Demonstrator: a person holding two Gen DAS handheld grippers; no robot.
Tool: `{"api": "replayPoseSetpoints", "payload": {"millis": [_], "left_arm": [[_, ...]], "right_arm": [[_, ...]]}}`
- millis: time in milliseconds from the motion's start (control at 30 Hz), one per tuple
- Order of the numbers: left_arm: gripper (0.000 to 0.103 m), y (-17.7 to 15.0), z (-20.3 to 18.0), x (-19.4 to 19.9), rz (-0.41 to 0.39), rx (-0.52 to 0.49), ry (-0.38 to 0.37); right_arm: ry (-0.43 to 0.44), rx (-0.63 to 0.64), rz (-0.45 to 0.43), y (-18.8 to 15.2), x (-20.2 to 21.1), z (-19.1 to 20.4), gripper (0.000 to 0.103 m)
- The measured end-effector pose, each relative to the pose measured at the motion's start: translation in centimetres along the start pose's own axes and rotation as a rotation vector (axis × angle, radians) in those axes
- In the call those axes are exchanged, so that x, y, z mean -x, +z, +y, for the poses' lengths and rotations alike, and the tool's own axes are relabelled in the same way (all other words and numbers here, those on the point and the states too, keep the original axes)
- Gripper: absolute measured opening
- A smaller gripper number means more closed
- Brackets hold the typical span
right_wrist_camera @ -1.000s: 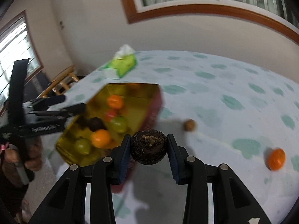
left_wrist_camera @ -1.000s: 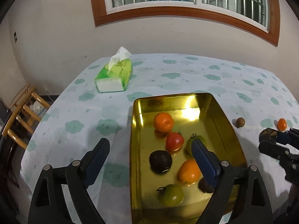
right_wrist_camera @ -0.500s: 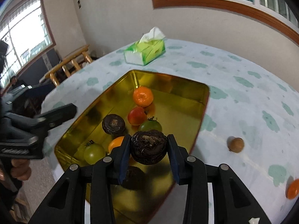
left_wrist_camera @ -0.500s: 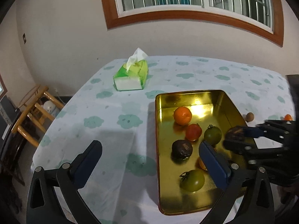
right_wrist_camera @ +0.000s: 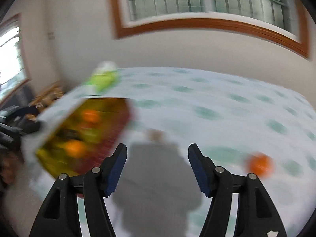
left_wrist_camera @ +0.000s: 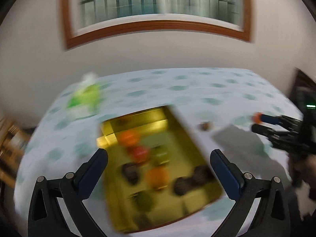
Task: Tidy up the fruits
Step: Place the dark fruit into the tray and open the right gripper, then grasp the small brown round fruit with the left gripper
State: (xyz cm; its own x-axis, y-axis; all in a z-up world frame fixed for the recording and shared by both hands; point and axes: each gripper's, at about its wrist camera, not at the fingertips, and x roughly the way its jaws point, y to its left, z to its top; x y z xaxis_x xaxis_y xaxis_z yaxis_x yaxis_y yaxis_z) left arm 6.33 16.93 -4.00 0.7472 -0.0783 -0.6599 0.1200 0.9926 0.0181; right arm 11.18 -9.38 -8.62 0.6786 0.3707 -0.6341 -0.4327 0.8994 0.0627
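Observation:
Both views are motion-blurred. A gold tray point(left_wrist_camera: 122, 122) lies on the table and holds several fruits: orange, red, green and dark ones. Two dark fruits point(left_wrist_camera: 189, 179) lie near its right edge. My left gripper point(left_wrist_camera: 159, 165) is open and empty above the tray's near half. My right gripper point(right_wrist_camera: 157, 165) is open and empty over the tablecloth, right of the tray point(right_wrist_camera: 118, 130). It also shows at the right of the left wrist view point(left_wrist_camera: 256, 122). A small orange fruit point(right_wrist_camera: 259, 165) and a small brown fruit point(right_wrist_camera: 156, 134) lie loose on the cloth.
The table point(right_wrist_camera: 217, 106) has a white cloth with green cloud prints. A green tissue box point(left_wrist_camera: 85, 98) stands at its far left. Wooden chairs point(right_wrist_camera: 47, 94) are beyond the left edge. A wall with a window is behind.
My right gripper has opened and let go of the dark fruit, which now lies in the tray. It has pulled back to the right, off the tray. Both cameras are moving fast.

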Motion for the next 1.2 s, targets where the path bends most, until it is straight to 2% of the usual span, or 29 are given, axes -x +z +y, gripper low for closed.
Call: {"api": "replayPoseSetpoints", "payload": {"millis": [33,67,200,267,333,433,500,567,700,767,833,1033,1100,1200], "left_arm": [[0.103,1.1,-1.5,-0.4,0.002,-0.048,-0.045],[0.103,2.0,-2.9,-0.8,0.001,-0.092,-0.072],[0.101,5.1,-8.0,-4.3,0.042,-0.273,-0.134],[0.093,5.9,-10.4,-7.1,0.093,-0.375,-0.168],[0.073,6.3,-11.4,-9.8,0.164,-0.408,-0.183],[0.056,6.7,-11.1,-14.8,0.315,-0.346,-0.22],[0.054,6.7,-10.5,-17.3,0.378,-0.31,-0.222],[0.054,6.4,-10.6,-18.3,0.392,-0.328,-0.188],[0.054,6.0,-10.3,-20.7,0.451,-0.315,-0.167],[0.045,5.5,-10.0,-21.6,0.498,-0.288,-0.186],[0.026,5.7,-9.8,-21.6,0.482,-0.253,-0.212],[0.026,4.8,-10.0,-20.0,0.426,-0.131,-0.194],[0.026,4.4,-10.2,-17.8,0.385,-0.073,-0.185],[0.026,4.2,-10.4,-13.9,0.306,-0.024,-0.132]], "right_arm": [[-0.049,-0.021,0.013,-0.6,0.2,-2.0,0.062],[-0.136,-0.049,0.033,-1.6,0.6,-4.8,0.062],[-0.279,-0.151,0.072,-4.6,2.2,-12.3,0.062],[-0.268,-0.243,0.078,-5.4,2.8,-15.1,0.062],[-0.233,-0.331,0.06,-5.8,3.2,-16.9,0.062],[-0.185,-0.369,0.059,-6.0,3.0,-17.6,0.062],[-0.158,-0.356,0.062,-5.9,2.8,-17.3,0.062],[-0.126,-0.354,0.068,-5.9,2.5,-17.3,0.062],[-0.081,-0.382,0.056,-6.5,2.5,-17.6,0.062],[-0.065,-0.384,0.052,-6.6,2.7,-17.5,0.062],[-0.058,-0.385,0.057,-6.7,2.6,-17.5,0.062],[-0.053,-0.397,0.055,-6.7,2.5,-17.7,0.06],[-0.055,-0.398,0.055,-6.8,2.6,-17.6,0.06],[-0.066,-0.389,0.061,-6.7,2.5,-17.4,0.06]]}}
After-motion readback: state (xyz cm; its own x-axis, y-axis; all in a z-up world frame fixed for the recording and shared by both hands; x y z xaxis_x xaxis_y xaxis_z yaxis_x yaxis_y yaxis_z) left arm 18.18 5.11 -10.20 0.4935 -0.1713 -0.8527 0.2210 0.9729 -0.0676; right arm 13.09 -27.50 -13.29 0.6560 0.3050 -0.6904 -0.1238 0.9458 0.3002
